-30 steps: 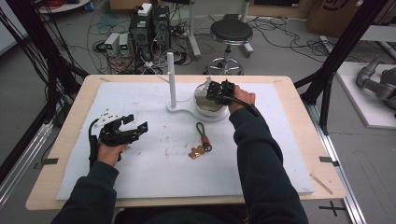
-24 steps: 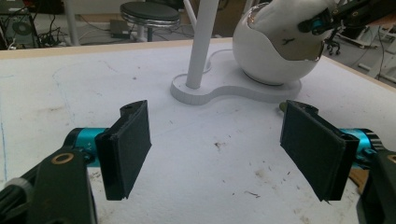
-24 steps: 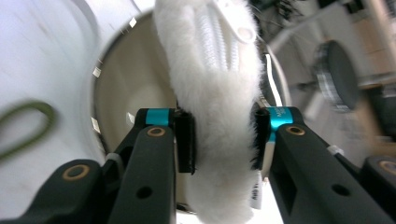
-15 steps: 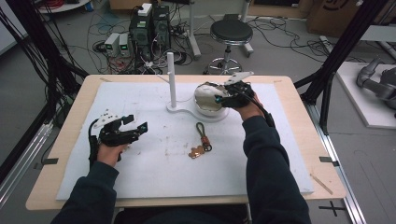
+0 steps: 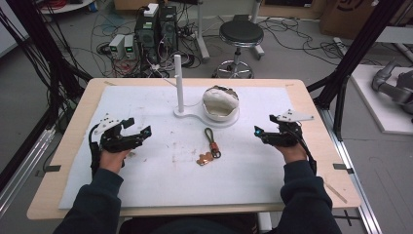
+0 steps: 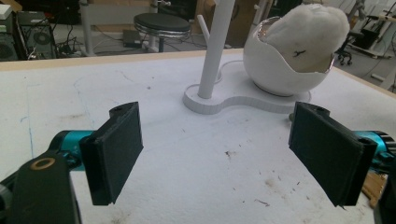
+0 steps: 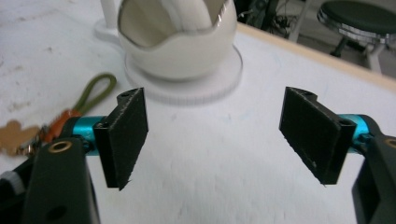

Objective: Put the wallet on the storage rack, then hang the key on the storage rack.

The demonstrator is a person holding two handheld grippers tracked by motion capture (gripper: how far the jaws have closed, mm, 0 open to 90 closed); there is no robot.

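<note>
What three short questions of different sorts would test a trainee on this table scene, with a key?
1. True or false: the right gripper holds the keychain.
2. What fills the egg-shaped bowl? A) white stuffing B) water C) keys
3. Which upright thing shares the bowl's white base?

Key: 1. False; its jaws have just been opening with nothing between them. 2. A, white stuffing. 3. The white post.

bowl (image 6: 280,74): glossy ceramic-like white | stuffing (image 6: 308,32): fluffy cloth | table cover (image 5: 146,175): matt, scuffed
</note>
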